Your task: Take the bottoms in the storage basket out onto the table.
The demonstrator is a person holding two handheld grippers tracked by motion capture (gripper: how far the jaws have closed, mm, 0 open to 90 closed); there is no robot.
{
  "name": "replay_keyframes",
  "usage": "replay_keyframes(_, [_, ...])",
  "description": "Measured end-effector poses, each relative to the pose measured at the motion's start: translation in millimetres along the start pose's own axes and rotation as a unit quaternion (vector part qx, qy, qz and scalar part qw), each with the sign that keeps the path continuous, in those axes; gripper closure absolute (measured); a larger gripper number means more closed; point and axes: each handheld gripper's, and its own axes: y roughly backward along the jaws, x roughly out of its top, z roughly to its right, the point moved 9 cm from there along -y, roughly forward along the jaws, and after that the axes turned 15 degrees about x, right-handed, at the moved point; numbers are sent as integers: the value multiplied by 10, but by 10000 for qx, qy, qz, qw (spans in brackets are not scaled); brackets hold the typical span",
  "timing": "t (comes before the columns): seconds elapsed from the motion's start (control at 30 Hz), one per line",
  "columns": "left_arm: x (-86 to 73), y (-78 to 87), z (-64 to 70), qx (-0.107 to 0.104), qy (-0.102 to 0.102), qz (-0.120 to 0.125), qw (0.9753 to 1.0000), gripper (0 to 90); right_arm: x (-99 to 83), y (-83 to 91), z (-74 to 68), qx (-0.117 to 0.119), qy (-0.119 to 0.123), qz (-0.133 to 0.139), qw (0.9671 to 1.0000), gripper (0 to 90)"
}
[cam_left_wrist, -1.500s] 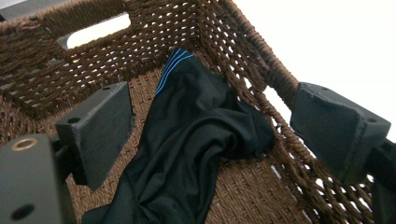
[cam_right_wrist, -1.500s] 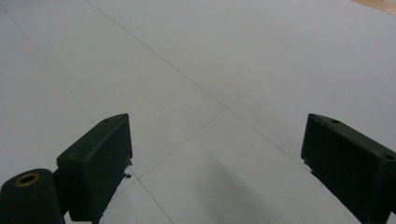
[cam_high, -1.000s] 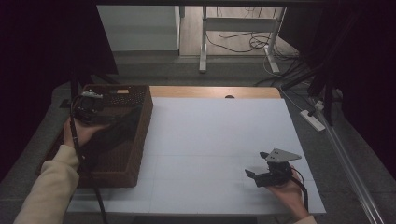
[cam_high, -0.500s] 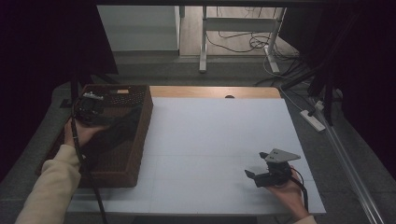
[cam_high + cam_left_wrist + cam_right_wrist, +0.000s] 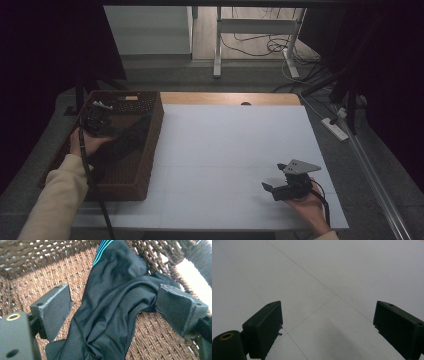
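A dark garment (image 5: pixel 112 307) with thin teal stripes lies crumpled in a brown wicker basket (image 5: pixel 145 165) at the table's left; part of the garment (image 5: pixel 131 137) drapes toward the basket's right wall. My left gripper (image 5: pixel 97 122) is down inside the basket, jaws wide open on either side of a fold of the cloth, pads (image 5: pixel 53 307) not pressing it. My right gripper (image 5: pixel 274 190) hovers low over the white table (image 5: pixel 235 145) at the front right, open, with nothing between its fingers (image 5: pixel 265 325).
The basket takes up the table's left side, its woven walls (image 5: pixel 37 255) close around my left gripper. A strip of bare wood (image 5: pixel 230 98) runs along the table's far edge. A power strip (image 5: pixel 336 128) lies on the floor to the right.
The left gripper has shifted slightly inside the basket over the garment. The right gripper has stayed almost in place.
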Motion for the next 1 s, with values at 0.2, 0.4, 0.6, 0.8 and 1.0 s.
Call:
replay_keyframes(0.2, [-44,-60,2,-55,5,-143,9999,136,-3,-4,-3,3,1,-15,10000,89])
replay_keyframes(0.4, [-101,-131,-9,-74,5,-311,9995,135,-9,-12,-7,13,-10,-38,10000,89])
replay_keyframes(0.6, [-124,-160,-14,-82,-13,-394,9992,134,-13,-15,-7,23,-8,-55,10000,89])
replay_keyframes(0.8, [-160,-203,9,-160,-2,-530,9985,130,-17,-19,-8,31,-2,-77,10000,89])
replay_keyframes(1.0, [-205,-242,30,-246,-61,-682,9973,115,-19,-25,-10,25,-1,-78,10000,89])
